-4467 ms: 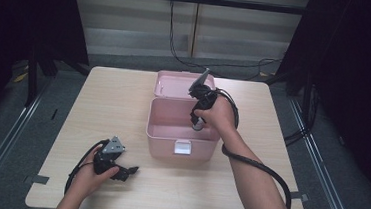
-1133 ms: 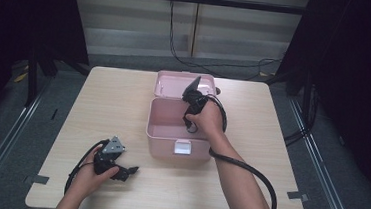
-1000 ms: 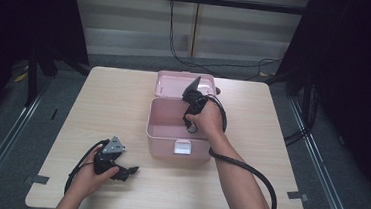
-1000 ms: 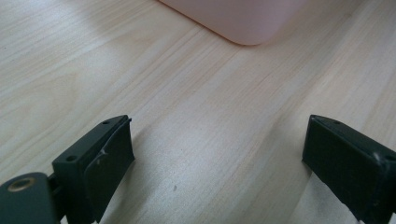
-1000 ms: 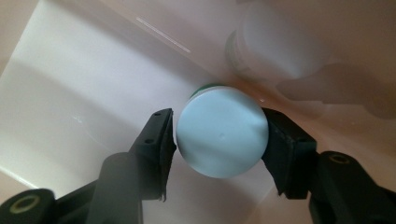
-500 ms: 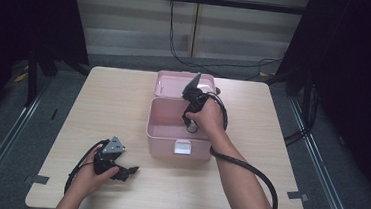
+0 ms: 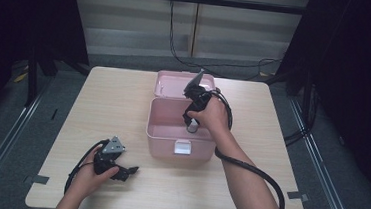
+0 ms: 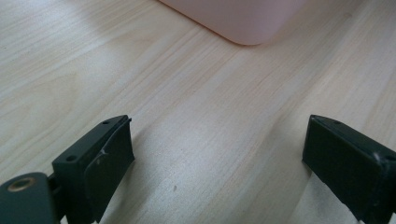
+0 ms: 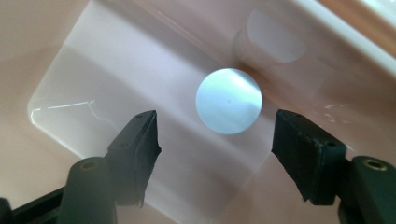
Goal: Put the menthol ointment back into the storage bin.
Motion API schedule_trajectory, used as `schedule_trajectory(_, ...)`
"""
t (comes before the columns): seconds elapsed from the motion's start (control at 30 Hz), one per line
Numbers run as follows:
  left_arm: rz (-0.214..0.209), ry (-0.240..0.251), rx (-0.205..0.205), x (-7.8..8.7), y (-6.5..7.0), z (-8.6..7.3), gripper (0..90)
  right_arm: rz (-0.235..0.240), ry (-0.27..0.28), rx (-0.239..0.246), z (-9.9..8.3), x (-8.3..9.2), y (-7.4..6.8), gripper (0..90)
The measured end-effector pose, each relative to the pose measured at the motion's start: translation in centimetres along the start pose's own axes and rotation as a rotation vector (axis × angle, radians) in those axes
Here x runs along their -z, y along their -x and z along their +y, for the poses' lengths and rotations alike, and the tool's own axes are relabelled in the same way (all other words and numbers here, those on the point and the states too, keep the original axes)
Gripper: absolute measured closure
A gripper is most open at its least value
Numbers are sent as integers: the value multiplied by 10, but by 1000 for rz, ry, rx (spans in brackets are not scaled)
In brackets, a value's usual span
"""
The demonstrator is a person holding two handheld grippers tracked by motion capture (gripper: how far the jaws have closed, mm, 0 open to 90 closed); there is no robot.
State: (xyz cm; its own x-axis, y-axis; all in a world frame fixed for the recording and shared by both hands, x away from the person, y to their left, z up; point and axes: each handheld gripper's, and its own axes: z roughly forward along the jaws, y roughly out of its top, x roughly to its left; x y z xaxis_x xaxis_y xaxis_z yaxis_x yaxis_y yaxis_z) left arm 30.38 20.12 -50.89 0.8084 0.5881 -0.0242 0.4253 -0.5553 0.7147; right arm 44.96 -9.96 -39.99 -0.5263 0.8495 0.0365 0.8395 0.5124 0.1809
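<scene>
White bottle (image 9: 229, 101) upright in pink box (image 7: 163, 133) | right gripper (image 9: 215, 140) above, pointing down, jaws just opening

A white cylinder (image 9: 229, 101), seen end-on with its round pale top up, stands upright on the floor inside the pink box (image 7: 163, 133), close to one wall. The box sits open mid-table, lid (image 7: 175, 85) tipped back behind it.

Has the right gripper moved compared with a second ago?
Yes. The right gripper has risen slightly from the pink box, its jaws just opening off the white-capped container.
</scene>
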Motion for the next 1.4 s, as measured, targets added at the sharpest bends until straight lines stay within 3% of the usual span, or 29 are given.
schedule_trajectory(0.9,0,0,0,0,0,0,79,41,54,132,-21,53,-13,237)
schedule_trajectory(1.4,3,1,0,0,0,0,79,46,40,157,-41,87,-3,240)
